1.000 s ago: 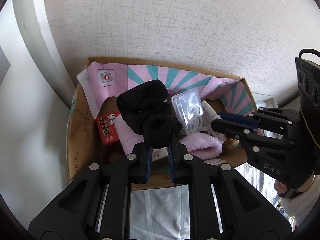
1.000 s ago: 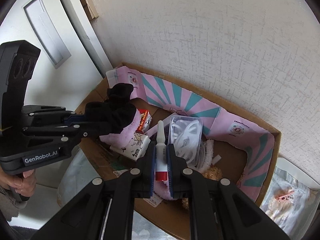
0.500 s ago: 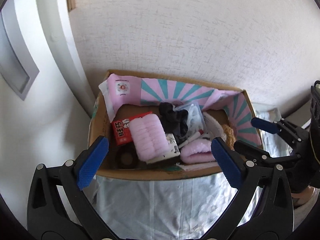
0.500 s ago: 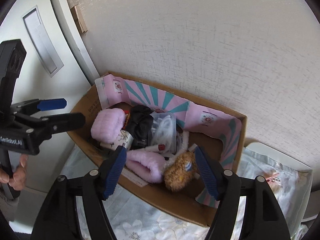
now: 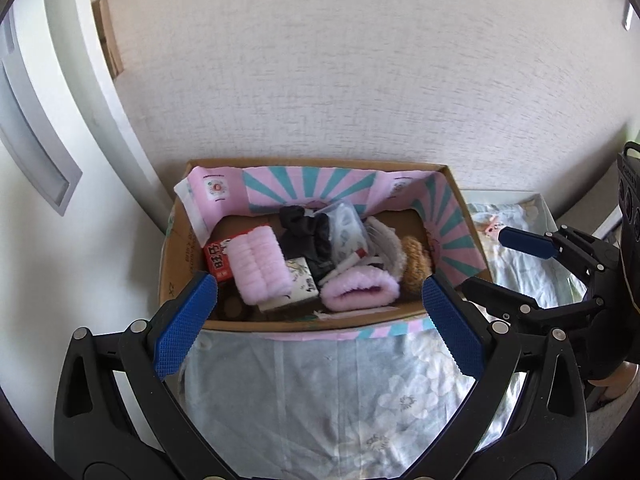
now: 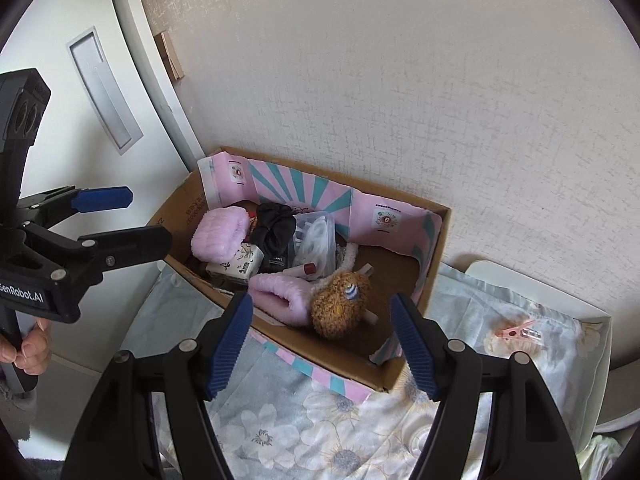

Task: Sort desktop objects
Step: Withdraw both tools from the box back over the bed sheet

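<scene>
Cardboard box point(image 5: 188, 240) top open, crammed with items; wall point(image 5: 340, 80) directly behind; floral cloth point(image 5: 320, 392) in front clear.

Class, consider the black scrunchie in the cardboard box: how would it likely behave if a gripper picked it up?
The black scrunchie looks like gathered fabric, so probably floppy and light. Its soft folds should squash under pads rather than slip. It seems unlikely to roll or break.

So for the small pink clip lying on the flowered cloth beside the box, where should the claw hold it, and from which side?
Grip the pink clip across its narrow middle, coming straight down from above. It lies flat on the flowered cloth, alone, to the right of the cardboard box, so only its long thin sides are free. The right claw is open, empty and nearer; turn it so the pads close across the clip's width.
</scene>
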A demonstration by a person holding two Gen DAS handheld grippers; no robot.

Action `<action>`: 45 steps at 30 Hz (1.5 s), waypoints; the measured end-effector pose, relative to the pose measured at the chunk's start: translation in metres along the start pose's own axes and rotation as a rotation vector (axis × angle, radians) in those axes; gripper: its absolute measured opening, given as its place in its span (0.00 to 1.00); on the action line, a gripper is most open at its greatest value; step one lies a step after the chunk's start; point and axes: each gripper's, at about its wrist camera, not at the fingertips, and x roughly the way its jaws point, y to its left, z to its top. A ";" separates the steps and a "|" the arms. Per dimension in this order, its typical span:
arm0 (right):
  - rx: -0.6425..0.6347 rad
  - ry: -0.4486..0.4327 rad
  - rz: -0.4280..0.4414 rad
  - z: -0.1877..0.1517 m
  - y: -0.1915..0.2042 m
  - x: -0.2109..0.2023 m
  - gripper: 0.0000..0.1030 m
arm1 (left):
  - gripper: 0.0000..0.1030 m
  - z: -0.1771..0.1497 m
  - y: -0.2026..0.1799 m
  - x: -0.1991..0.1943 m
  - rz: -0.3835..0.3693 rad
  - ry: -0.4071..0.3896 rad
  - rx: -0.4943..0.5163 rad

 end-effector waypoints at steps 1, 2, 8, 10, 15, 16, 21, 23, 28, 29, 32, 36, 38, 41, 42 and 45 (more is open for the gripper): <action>-0.002 -0.006 -0.002 -0.001 -0.001 -0.004 0.66 | 0.99 0.000 -0.002 -0.004 0.002 -0.004 0.002; -0.003 -0.013 -0.005 -0.001 -0.001 -0.008 0.66 | 0.99 0.000 -0.004 -0.007 0.003 -0.008 0.003; -0.010 -0.072 -0.032 -0.004 -0.017 -0.047 0.66 | 0.99 0.003 -0.023 -0.036 0.018 -0.044 0.064; -0.010 -0.094 -0.050 -0.006 -0.025 -0.061 0.66 | 0.99 0.005 -0.031 -0.048 0.025 -0.067 0.092; 0.043 -0.149 -0.107 -0.018 -0.059 -0.098 0.67 | 0.99 0.006 -0.056 -0.065 0.002 -0.090 0.133; 0.057 -0.158 -0.117 -0.021 -0.066 -0.105 0.70 | 0.99 0.005 -0.063 -0.066 -0.009 -0.092 0.143; 0.122 -0.176 -0.173 -0.042 -0.099 -0.127 0.74 | 0.99 -0.006 -0.109 -0.067 -0.058 -0.092 0.211; 0.138 -0.163 -0.196 -0.050 -0.110 -0.130 0.74 | 0.99 -0.014 -0.128 -0.065 -0.072 -0.087 0.242; 0.172 -0.140 -0.215 -0.070 -0.137 -0.137 0.74 | 0.99 -0.033 -0.175 -0.047 -0.132 -0.044 0.302; 0.175 -0.134 -0.217 -0.073 -0.142 -0.137 0.74 | 0.99 -0.036 -0.184 -0.042 -0.144 -0.035 0.310; 0.178 -0.115 -0.223 -0.081 -0.157 -0.134 0.74 | 0.99 -0.045 -0.206 -0.028 -0.171 -0.017 0.329; 0.179 -0.075 -0.217 -0.091 -0.179 -0.121 0.74 | 0.99 -0.057 -0.229 -0.004 -0.195 0.003 0.355; 0.178 -0.053 -0.205 -0.094 -0.189 -0.112 0.74 | 0.99 -0.062 -0.239 0.010 -0.199 0.015 0.367; 0.173 -0.019 -0.188 -0.098 -0.205 -0.095 0.74 | 0.99 -0.071 -0.249 0.033 -0.213 0.028 0.373; 0.173 -0.010 -0.181 -0.099 -0.209 -0.089 0.74 | 0.99 -0.074 -0.251 0.043 -0.222 0.038 0.367; 0.171 0.011 -0.158 -0.100 -0.219 -0.067 0.74 | 0.99 -0.083 -0.255 0.066 -0.233 0.054 0.349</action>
